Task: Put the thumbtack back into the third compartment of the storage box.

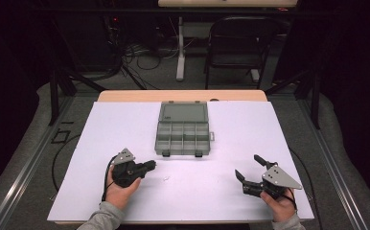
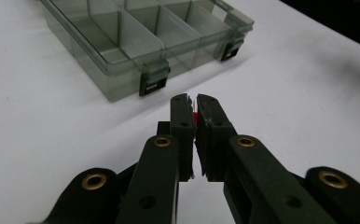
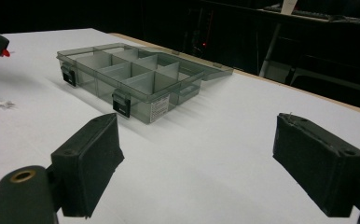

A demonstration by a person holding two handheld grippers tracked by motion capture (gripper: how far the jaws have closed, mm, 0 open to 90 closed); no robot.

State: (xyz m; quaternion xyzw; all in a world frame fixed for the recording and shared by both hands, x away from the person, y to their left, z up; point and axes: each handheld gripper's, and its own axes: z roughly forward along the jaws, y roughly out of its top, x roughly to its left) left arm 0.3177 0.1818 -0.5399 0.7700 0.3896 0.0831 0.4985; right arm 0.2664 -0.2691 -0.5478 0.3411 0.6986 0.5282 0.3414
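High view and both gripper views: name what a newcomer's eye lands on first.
The open grey compartment box sits mid-table on the white sheet, lid laid back. Near its front, the left gripper pinches a small red piece in shut jaws. The right gripper waits wide open at the near right.

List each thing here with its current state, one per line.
Organizer box: lid open, laid flat behind; compartments look empty.
Left gripper: shut on a small red piece.
Right gripper: open, nothing between the jaws.
Small clear bit: lying loose on the table.
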